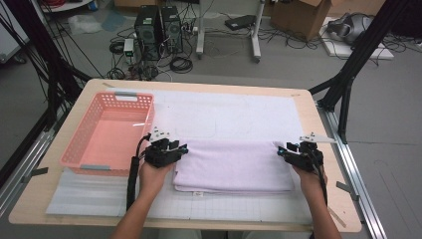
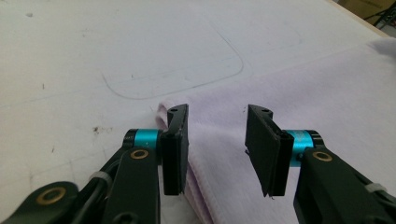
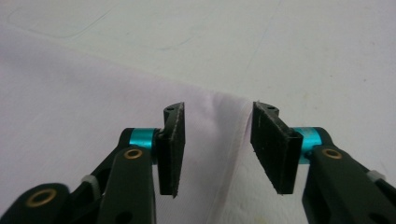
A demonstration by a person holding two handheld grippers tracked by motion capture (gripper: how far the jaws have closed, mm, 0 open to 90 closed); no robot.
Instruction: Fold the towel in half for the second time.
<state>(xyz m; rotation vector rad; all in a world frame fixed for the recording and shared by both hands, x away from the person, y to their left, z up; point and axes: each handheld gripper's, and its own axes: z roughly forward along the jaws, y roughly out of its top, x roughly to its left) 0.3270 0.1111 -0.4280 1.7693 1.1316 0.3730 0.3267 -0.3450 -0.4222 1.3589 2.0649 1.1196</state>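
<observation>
White matting (image 1: 239, 112) covers the wooden table (image 1: 318, 124), a folded lilac towel (image 1: 234, 169) at centre frame; computers (image 1: 159, 30) stand upper left. Both grippers, left (image 1: 183, 148) and right (image 1: 278, 149), gape apart over towel corners.

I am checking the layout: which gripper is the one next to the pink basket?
The left gripper, at the folded towel's left end, is beside the basket; the right gripper is at the towel's opposite end.
</observation>
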